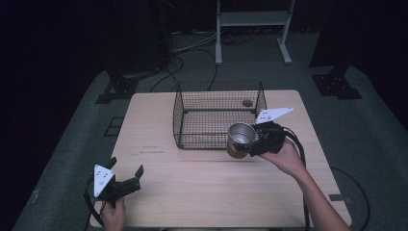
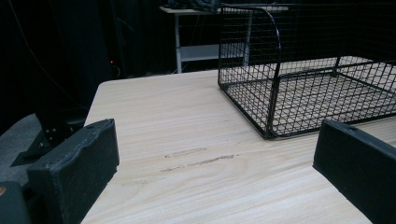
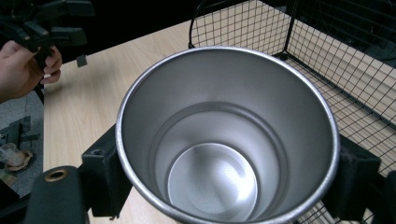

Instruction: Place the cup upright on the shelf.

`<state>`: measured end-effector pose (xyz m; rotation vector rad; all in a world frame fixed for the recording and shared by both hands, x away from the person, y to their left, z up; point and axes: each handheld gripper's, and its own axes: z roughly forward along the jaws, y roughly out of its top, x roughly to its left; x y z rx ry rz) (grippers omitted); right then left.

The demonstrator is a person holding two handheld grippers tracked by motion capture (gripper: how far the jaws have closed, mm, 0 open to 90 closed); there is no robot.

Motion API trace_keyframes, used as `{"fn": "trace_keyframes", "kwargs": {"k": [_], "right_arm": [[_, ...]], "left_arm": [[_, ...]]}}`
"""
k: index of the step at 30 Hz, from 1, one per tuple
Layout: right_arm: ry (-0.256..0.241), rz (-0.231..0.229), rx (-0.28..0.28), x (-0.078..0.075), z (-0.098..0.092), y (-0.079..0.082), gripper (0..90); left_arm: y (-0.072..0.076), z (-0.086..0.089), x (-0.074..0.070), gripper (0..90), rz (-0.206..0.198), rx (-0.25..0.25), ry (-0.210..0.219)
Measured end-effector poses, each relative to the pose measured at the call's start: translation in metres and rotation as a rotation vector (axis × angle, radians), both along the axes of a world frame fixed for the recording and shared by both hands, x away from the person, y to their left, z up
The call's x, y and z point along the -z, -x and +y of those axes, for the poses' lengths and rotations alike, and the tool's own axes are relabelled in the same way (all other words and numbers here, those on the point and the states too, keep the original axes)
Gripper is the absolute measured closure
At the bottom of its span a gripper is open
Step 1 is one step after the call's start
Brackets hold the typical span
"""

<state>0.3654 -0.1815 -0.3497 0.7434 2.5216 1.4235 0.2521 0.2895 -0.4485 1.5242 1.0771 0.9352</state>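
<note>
A silver metal cup (image 1: 240, 137) with an empty inside (image 3: 219, 140) is held off the table, just in front of the black wire basket's (image 1: 217, 115) front right corner. My right gripper (image 1: 257, 142) is shut on the cup, its jaws pressing the cup's two sides. Near the table's front left corner my left gripper (image 1: 126, 179) stands open with nothing between its jaws. In the left gripper view the basket (image 2: 308, 70) sits ahead and to the right on the light wooden table (image 2: 177, 135). The basket holds nothing that I can see.
The wooden table (image 1: 192, 192) has bare room in front of the basket. A white metal frame (image 1: 252, 29) and black stands (image 1: 337, 84) stand on the grey floor behind the table. Cables lie on the floor at the back left.
</note>
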Motion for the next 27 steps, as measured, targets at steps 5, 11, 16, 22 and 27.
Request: {"fn": "trace_keyframes", "kwargs": {"k": [5,11,16,22,27], "right_arm": [[-0.009,0.003,-0.006,-0.008,0.003,-0.007,17.8],[-0.003,0.004,-0.009,-0.012,0.006,-0.013,17.8],[0.000,0.004,-0.007,-0.017,0.011,-0.021,17.8],[-0.005,0.000,0.006,-0.024,0.017,-0.035,17.8],[0.011,-0.016,0.009,-0.029,0.025,-0.044,17.8]], "left_arm": [[0.000,-0.002,0.000,0.0,0.002,0.004,-0.008],[-0.001,-0.004,0.000,0.0,0.002,0.008,-0.006],[-0.001,-0.005,0.001,0.0,0.004,0.010,-0.004],[-0.001,-0.005,0.000,0.0,0.003,0.010,-0.007],[-0.001,-0.004,0.001,0.0,0.007,0.012,-0.008]]}}
